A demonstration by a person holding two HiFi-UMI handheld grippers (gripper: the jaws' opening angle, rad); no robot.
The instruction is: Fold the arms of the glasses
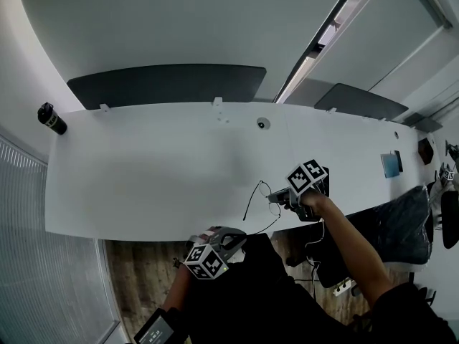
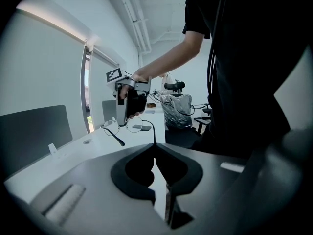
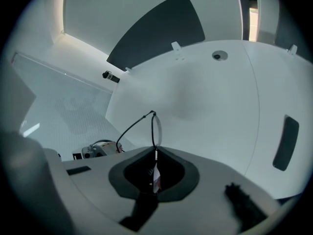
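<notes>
A long white table [image 1: 143,170] stretches across an office. A dark bottle [image 1: 51,118] sits at its far left corner. A round cable port [image 1: 262,123] is set into the top near the back edge. Toward the right end, a small blue pad [image 1: 391,164] lies near a dark six-sided object [image 1: 424,150]. Two dark grey screens [image 1: 166,84] [image 1: 361,101] stand behind the table. A chair wrapped in clear plastic [image 1: 405,221] stands by the near edge, with a white power strip [image 1: 344,287] on the wooden floor [image 1: 143,278]. A pale ribbed panel [image 1: 50,278] runs along the left.
</notes>
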